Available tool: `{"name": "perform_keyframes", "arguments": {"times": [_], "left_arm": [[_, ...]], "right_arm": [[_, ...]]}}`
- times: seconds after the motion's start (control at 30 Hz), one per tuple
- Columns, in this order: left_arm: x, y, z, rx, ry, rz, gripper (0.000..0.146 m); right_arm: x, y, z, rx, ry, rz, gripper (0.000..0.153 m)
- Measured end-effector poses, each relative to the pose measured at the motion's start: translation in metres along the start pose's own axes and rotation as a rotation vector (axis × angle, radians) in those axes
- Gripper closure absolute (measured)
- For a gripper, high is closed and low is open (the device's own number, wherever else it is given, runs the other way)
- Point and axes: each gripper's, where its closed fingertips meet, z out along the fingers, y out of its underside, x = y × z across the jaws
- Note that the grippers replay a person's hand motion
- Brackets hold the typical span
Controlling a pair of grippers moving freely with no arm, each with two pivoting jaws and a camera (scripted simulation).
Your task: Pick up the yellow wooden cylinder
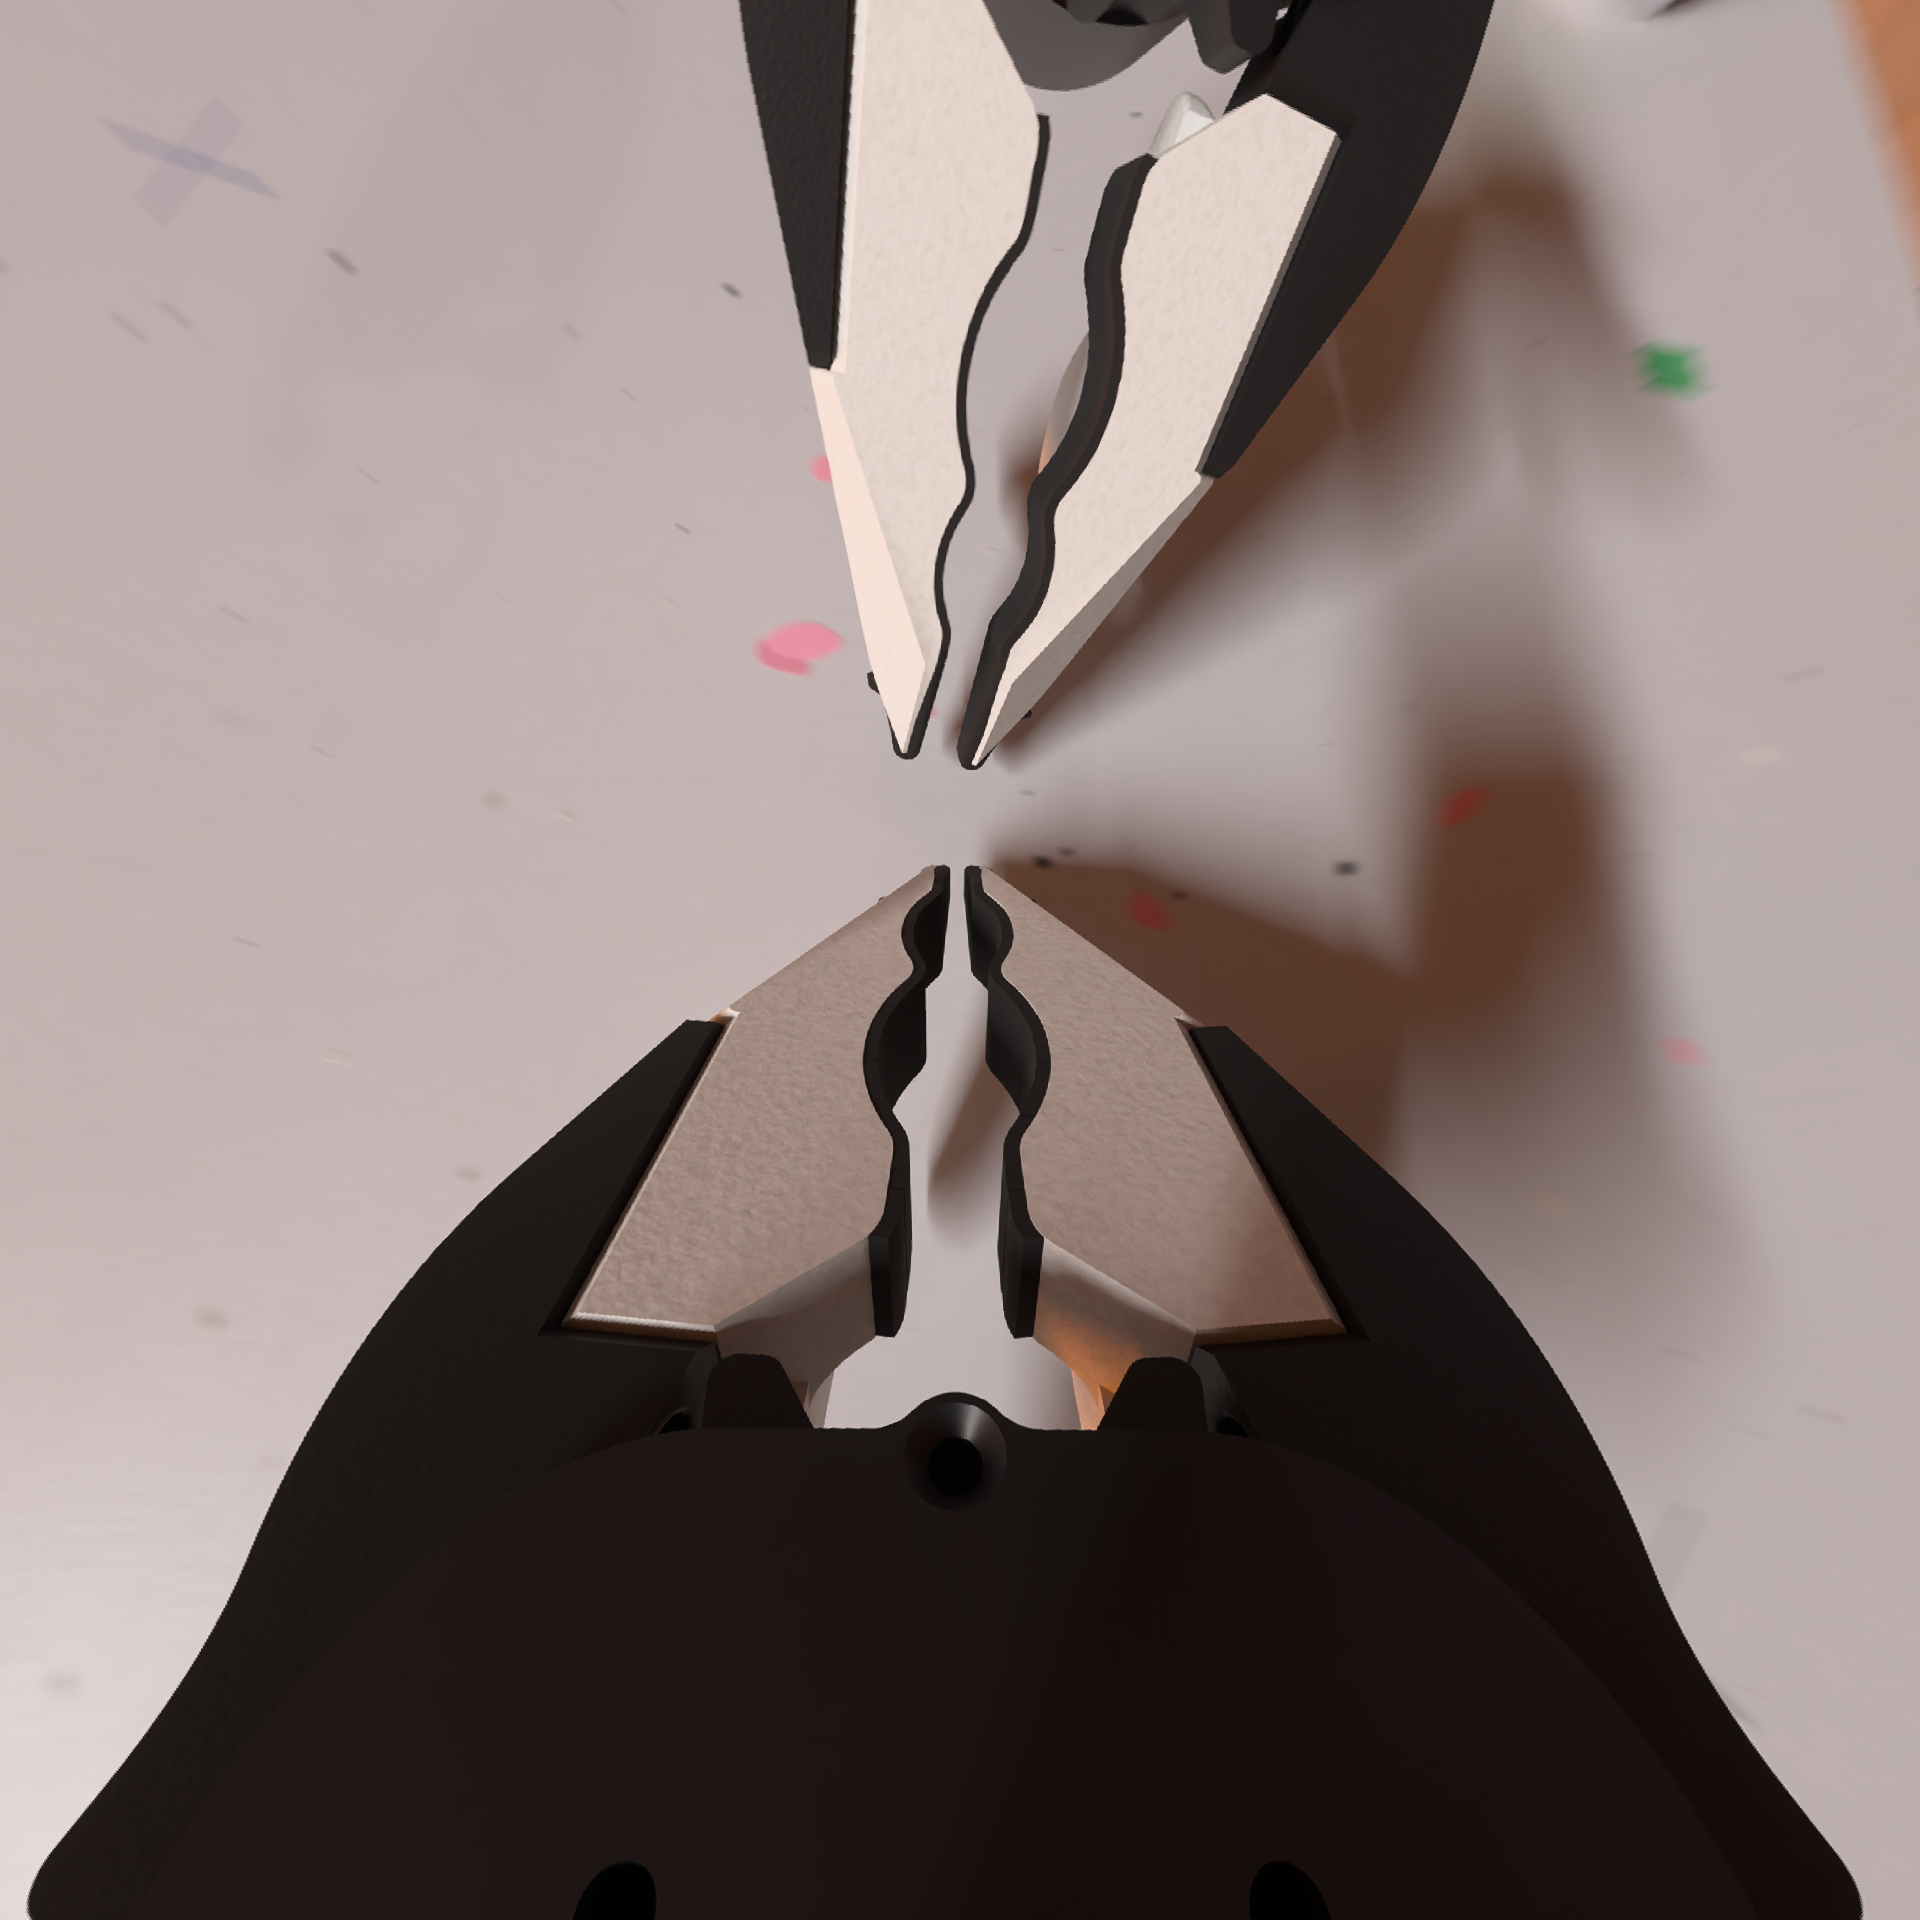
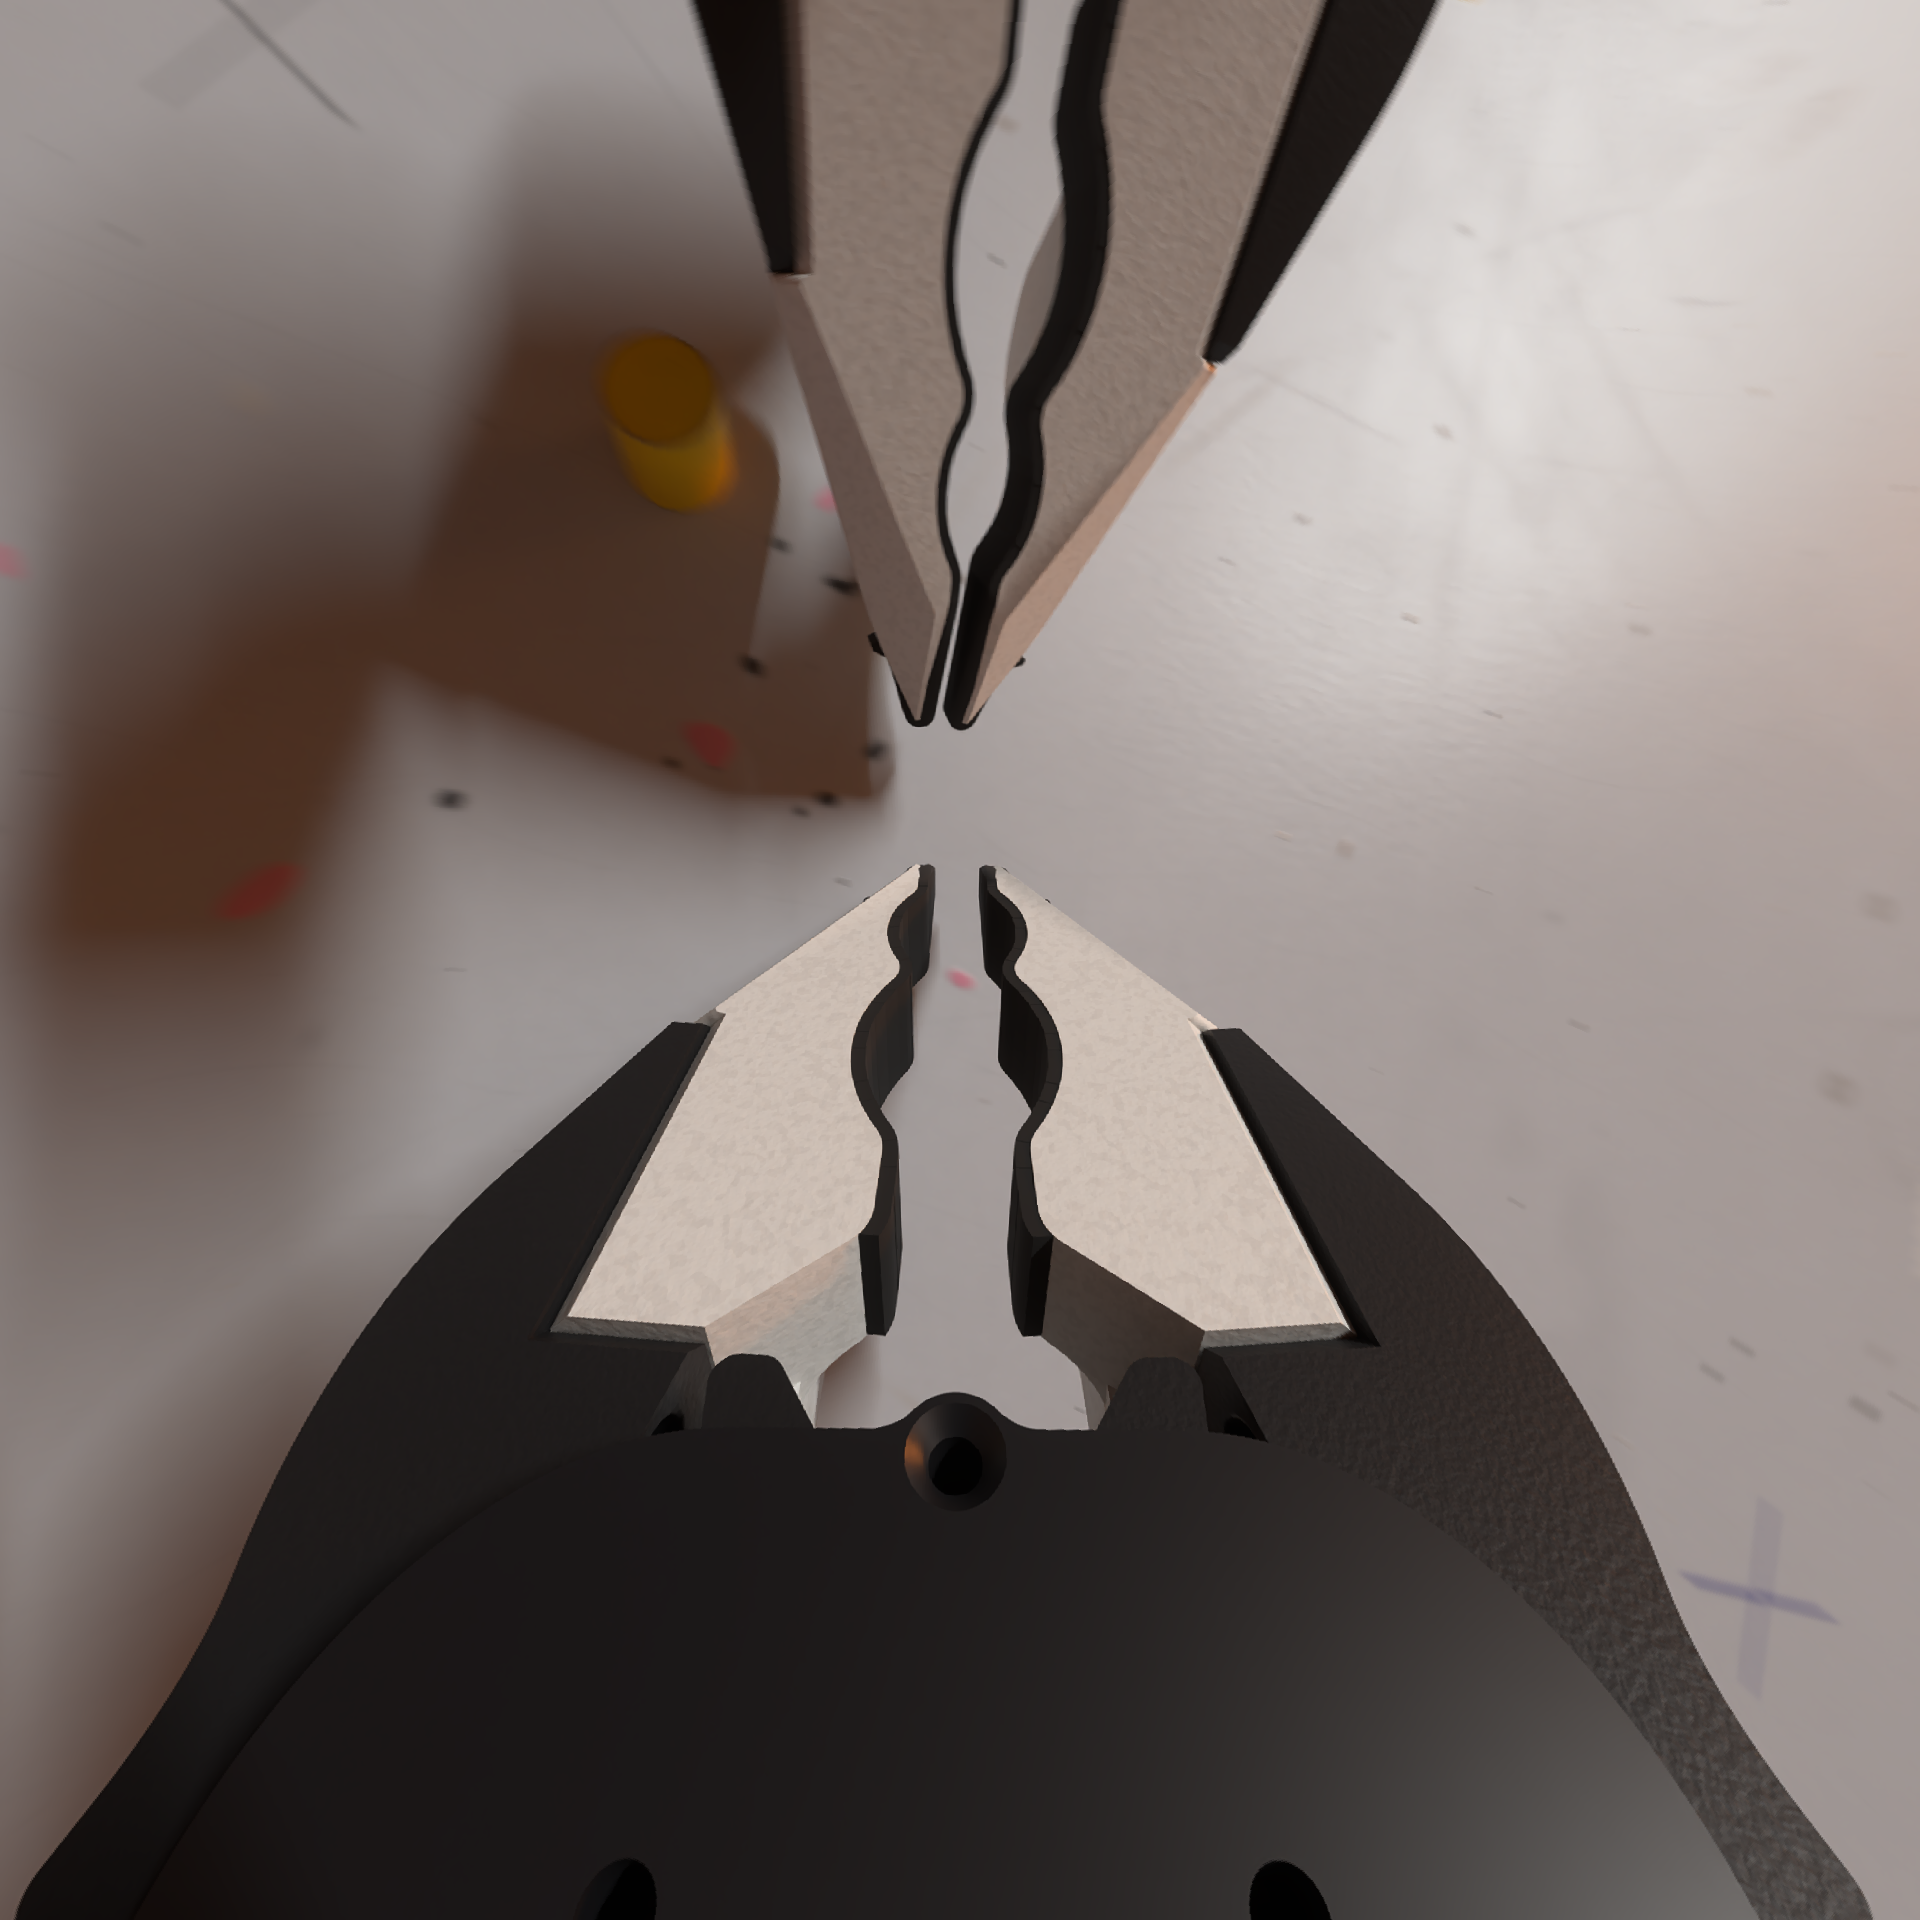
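The yellow wooden cylinder point(image 2: 670, 421) stands upright on the pale table, only in the right wrist view, at upper left. It lies in shadow, left of the left gripper's fingers. My left gripper point(image 1: 957, 873) is shut and empty, its tips almost touching. My right gripper point(image 2: 956, 873) is shut to a narrow slit and holds nothing. The two grippers point at each other, tip to tip, with a small gap between them. The right gripper point(image 1: 940, 753) shows at the top of the left wrist view, and the left gripper point(image 2: 940, 720) at the top of the right wrist view.
The pale table point(image 1: 416, 623) carries small pink, red and green specks and a faint crossed tape mark point(image 1: 187, 156). Brownish shadows of the grippers fall across it point(image 2: 520, 675). A brown strip point(image 1: 1891, 156) shows at the far right edge.
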Motion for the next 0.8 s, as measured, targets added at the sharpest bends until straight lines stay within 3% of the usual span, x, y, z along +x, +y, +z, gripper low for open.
{"name": "perform_keyframes", "arguments": {"times": [0.13,0.23,0.37,0.53,0.8], "left_arm": [[0.029,0.0,-0.016,0.006,0.147,-0.179,0.138],[0.036,0.008,-0.029,0.018,0.125,-0.154,0.124],[0.045,0.022,-0.035,-0.03,0.08,-0.05,0.121],[0.047,0.041,-0.029,-0.134,-0.017,0.108,0.119],[0.048,0.044,-0.029,-0.13,-0.018,0.114,0.125]], "right_arm": [[-0.033,-0.018,-0.009,0.06,-0.259,0.125,0.147],[-0.05,-0.029,-0.012,0.049,-0.45,0.239,0.149],[-0.056,-0.038,-0.004,-0.001,-0.586,0.358,0.152],[-0.055,-0.041,0.009,-0.041,-0.657,0.431,0.152],[-0.06,-0.034,0.017,-0.118,-0.664,0.419,0.15]]}}
